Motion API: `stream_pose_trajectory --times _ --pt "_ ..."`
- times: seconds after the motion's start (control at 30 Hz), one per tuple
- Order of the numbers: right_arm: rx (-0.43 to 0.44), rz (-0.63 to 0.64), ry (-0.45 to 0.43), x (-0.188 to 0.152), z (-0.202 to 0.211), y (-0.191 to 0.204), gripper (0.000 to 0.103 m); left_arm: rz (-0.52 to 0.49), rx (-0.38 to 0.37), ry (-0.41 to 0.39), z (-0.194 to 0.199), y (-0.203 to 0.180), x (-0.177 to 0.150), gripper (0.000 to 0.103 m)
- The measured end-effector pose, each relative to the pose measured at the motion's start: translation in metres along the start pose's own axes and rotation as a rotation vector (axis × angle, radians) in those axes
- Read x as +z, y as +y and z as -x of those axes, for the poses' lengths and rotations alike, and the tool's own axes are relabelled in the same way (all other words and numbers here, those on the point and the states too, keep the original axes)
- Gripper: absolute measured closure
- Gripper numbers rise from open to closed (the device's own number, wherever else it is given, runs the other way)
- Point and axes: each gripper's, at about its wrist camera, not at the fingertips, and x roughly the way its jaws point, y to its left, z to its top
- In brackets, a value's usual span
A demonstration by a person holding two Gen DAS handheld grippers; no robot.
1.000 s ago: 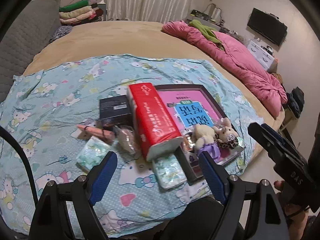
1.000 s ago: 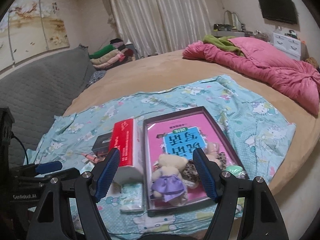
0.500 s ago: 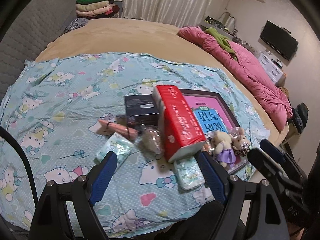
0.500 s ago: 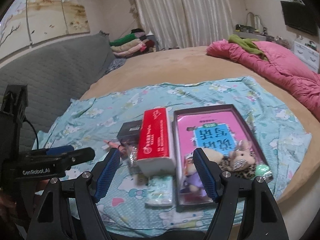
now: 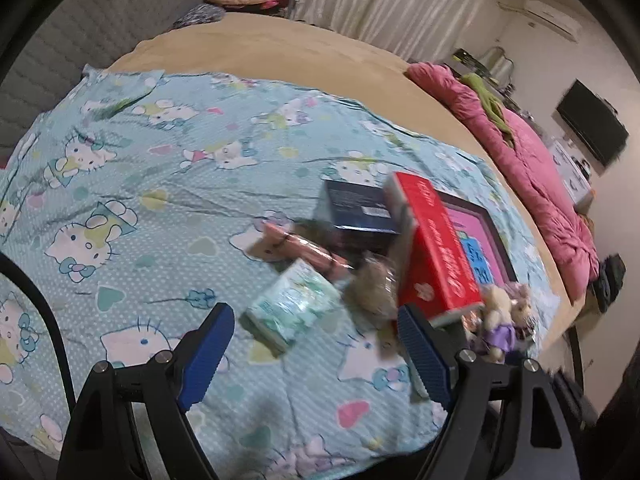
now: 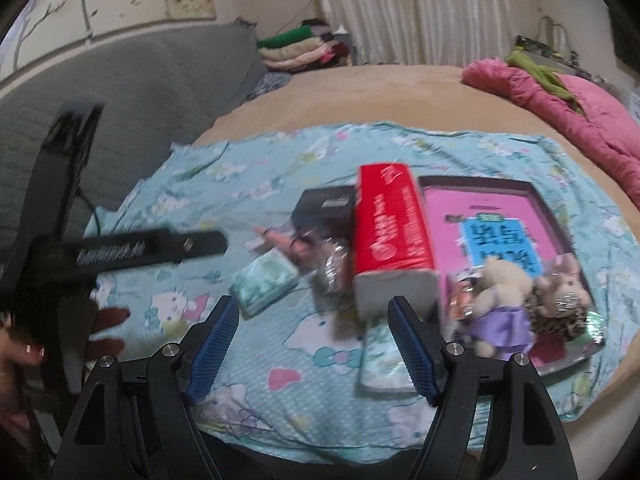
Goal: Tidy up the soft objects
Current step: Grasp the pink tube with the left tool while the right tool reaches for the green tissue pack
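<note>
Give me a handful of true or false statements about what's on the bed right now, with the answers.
1. The red tissue pack lies between the dark box and the framed pink book. True.
2. The plush bear in a purple dress sits on the bare tan mattress. False: it sits on the near end of the framed pink book.
3. Both grippers are open and hold nothing. True: the left gripper and right gripper are open and empty.
4. The cloth under the items is plain white. False: it is light blue with cartoon cats.
5. The pink quilt covers the items. False: it is bunched up at the bed's far side.
</note>
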Motion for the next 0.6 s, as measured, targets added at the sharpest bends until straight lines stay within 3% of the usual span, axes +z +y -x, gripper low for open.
stream_pose_trajectory --times 0.17,0.43,0.6 --pt "0.006 0.044 0.04 -0.007 -0.02 0.011 0.025 0.077 -0.01 0.043 -0.033 0.024 0.016 0.019" --pt "0.013 0.034 0.076 -0.009 -0.039 0.007 0.025 0.277 -0.091 0.1 -0.086 0.063 0.036 0.019" --pt "0.012 0.003 0.087 -0.007 -0.048 -0.003 0.025 0.318 -0.091 0.126 -0.106 0.071 0.044 0.021"
